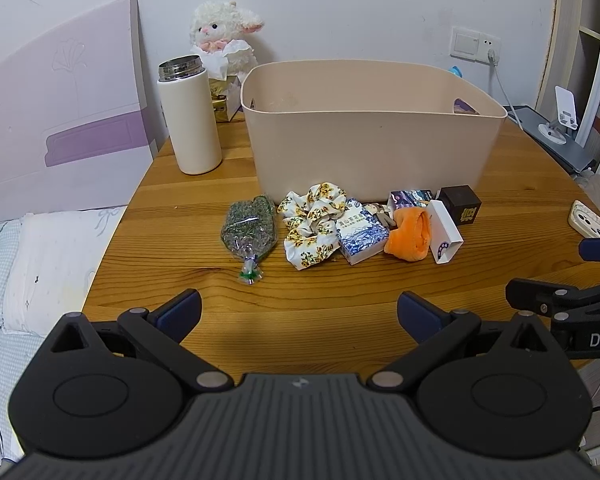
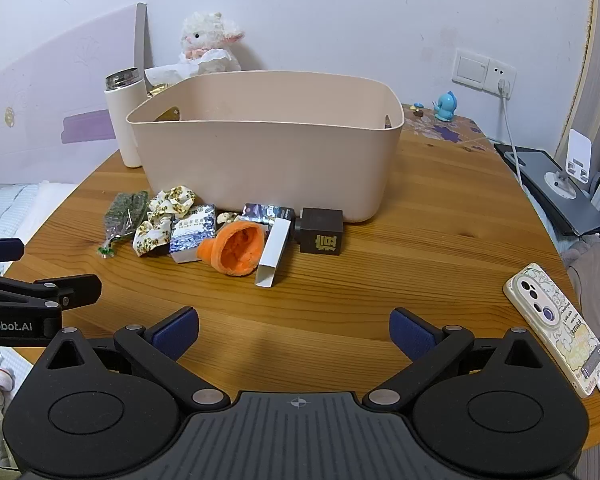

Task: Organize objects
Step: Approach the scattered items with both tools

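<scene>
A beige plastic bin [image 1: 372, 148] [image 2: 268, 152] stands on the wooden table. In front of it lies a row of small things: a clear bag of dried herbs [image 1: 249, 229] [image 2: 125, 214], a floral scrunchie [image 1: 312, 224] [image 2: 165, 216], a blue-and-white box [image 1: 362, 232] [image 2: 192, 236], an orange plush piece [image 1: 412, 234] [image 2: 236, 250], a white box [image 1: 446, 232] [image 2: 274, 252], a dark patterned box [image 1: 410, 198] [image 2: 266, 212] and a dark cube [image 1: 460, 205] [image 2: 322, 232]. My left gripper [image 1: 299, 314] is open and empty, near the table's front. My right gripper [image 2: 294, 330] is open and empty, to its right.
A white thermos [image 1: 190, 116] [image 2: 124, 120] stands left of the bin, with a plush lamb [image 1: 224, 40] [image 2: 208, 42] behind. A phone [image 2: 556, 326] [image 1: 592, 226] lies at the table's right edge. A bed [image 1: 36, 264] is left of the table.
</scene>
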Demonstrator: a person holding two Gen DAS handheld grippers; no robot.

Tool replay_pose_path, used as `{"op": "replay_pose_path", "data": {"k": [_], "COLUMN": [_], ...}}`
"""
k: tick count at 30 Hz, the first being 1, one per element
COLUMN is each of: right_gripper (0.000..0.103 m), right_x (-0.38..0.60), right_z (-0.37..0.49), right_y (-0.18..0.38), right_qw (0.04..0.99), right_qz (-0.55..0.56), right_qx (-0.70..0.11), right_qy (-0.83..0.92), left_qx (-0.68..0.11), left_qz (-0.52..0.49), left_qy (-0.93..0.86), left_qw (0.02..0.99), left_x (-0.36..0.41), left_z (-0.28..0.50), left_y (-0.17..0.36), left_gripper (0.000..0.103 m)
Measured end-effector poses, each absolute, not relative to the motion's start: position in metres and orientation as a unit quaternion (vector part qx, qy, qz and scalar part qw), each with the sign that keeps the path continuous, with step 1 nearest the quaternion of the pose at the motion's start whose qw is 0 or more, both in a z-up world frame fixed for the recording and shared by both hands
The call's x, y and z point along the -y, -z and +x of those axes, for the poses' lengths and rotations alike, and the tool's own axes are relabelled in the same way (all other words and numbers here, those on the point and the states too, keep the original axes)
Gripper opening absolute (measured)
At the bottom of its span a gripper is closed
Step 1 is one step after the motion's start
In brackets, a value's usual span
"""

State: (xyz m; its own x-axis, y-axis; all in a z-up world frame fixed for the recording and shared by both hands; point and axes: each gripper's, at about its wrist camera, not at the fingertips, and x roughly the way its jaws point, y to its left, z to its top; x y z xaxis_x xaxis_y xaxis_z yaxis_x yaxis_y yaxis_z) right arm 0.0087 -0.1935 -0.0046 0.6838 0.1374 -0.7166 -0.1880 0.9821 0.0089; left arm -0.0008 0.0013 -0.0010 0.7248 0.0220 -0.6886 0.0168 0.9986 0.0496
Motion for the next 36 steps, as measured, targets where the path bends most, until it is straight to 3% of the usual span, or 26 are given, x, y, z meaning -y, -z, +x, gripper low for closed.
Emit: {"op": "replay_pose_path", "data": {"k": [36], "right_gripper": [0.103], "right_x": [0.189], "right_z": [0.03], "right_y": [0.008], "right_qw": [0.914], "right_qz": [-0.029], "right_qx": [-0.395], "right_qy": [-0.091], "left_qx": [-0.378], "left_qz": [0.027], "left_qy": [-0.005], "left_qw": [0.925], "left_x": [-0.01], "left_z": [0.013], "left_y": [0.007], "left_gripper": [0.103]}}
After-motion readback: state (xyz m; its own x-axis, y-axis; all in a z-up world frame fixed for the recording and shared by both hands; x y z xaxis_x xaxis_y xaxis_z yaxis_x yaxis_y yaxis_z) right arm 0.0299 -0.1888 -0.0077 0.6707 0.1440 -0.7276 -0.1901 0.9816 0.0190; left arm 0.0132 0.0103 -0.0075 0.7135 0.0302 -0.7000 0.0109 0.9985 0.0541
